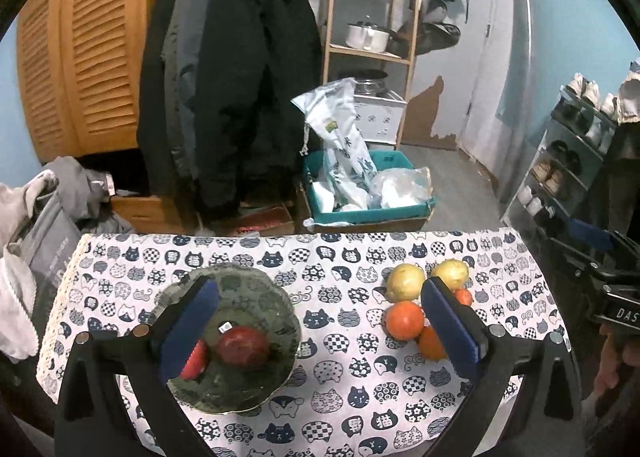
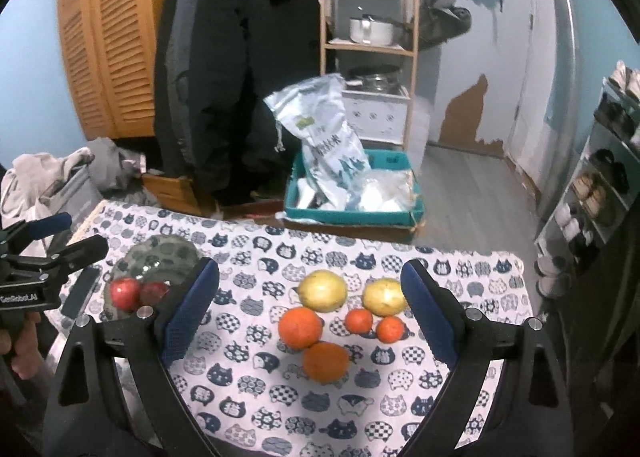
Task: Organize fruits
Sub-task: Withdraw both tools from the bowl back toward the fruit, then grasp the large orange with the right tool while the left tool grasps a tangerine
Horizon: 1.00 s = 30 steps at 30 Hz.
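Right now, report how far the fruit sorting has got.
Done: two red apples lie in the green plate. In hand: nothing; the left gripper and right gripper both hang open and empty. Left: two yellow fruits and four oranges sit loose on the cat-print cloth.

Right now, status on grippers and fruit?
Left gripper and right gripper open, empty. Two red apples on plate; oranges, lemons loose on tablecloth. Nothing blocking.

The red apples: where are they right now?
Both red apples lie in the green plate on the left side of the table, apart from the oranges and the yellow fruits grouped on the cloth to the right.
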Available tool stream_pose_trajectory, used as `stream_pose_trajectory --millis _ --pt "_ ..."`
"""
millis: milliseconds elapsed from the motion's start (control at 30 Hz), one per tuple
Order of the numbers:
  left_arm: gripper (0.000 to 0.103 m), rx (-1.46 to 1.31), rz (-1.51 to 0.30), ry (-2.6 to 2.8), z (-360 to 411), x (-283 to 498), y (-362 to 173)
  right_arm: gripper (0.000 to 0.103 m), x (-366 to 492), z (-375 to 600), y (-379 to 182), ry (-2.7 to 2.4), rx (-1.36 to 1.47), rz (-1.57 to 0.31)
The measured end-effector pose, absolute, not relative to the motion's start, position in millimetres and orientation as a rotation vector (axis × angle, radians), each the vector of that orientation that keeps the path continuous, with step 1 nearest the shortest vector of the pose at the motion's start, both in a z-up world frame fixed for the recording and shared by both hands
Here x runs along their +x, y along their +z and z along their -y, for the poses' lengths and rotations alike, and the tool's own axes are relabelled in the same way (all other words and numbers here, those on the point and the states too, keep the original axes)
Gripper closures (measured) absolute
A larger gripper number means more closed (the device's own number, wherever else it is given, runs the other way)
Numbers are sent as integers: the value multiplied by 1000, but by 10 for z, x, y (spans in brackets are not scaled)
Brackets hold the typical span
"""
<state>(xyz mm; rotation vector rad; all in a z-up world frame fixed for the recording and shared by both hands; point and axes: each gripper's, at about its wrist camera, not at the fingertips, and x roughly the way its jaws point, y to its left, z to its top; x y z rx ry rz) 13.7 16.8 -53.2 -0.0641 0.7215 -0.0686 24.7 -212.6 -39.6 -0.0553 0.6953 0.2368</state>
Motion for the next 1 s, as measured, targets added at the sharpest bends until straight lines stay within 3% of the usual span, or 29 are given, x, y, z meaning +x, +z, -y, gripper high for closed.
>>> stream_pose_trajectory --millis 1000 --pt "1 36 -1106 -96 429 919 -2130 11 856 2427 -2364 174 52 -1197"
